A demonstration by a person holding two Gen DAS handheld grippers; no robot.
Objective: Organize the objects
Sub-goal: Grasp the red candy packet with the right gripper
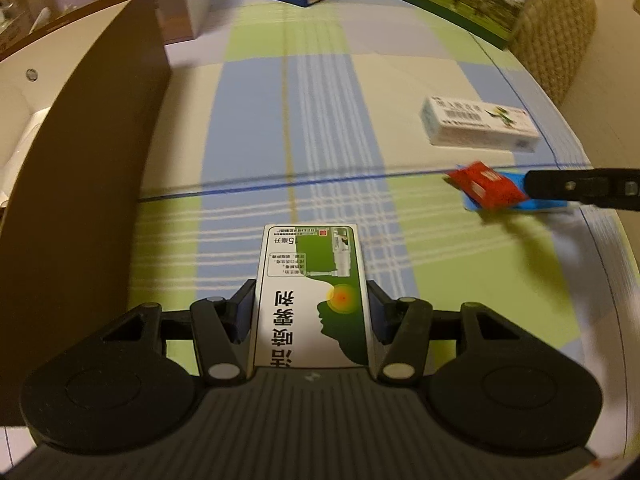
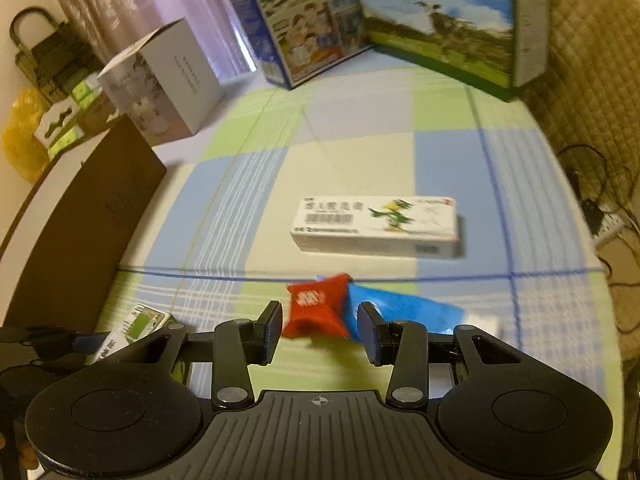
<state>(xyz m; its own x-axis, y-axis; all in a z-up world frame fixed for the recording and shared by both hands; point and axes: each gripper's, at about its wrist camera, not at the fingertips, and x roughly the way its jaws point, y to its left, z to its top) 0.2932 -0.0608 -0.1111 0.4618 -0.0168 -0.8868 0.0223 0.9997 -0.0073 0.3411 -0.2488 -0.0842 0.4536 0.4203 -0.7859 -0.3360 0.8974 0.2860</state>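
The green-and-white spray box is sitting pinched between the jaws of the left gripper, both blue pads pressing its long sides, its printed face turned up toward the camera. It is hanging above the checked cloth covering the desk, just to the right of the tall brown box, which serves as the landmark here. In the right wrist view the same spray box is showing at the lower left, close beside the brown box's near end.

Well to the right of the brown box, the right gripper is holding a small red packet; the left pad is touching it, while the right pad is lying against a blue packet beside it. The picture is blurred, so I cannot tell whether both packets are squeezed together or only the red one. The left wrist view is showing that red packet at the tip of the right gripper.

Farther from the brown box than the packets, a white ointment box with a green bird figure is lying flat on the cloth, apart from both grippers. Beyond the brown box's far end, a white carton and two picture-printed cartons are standing.
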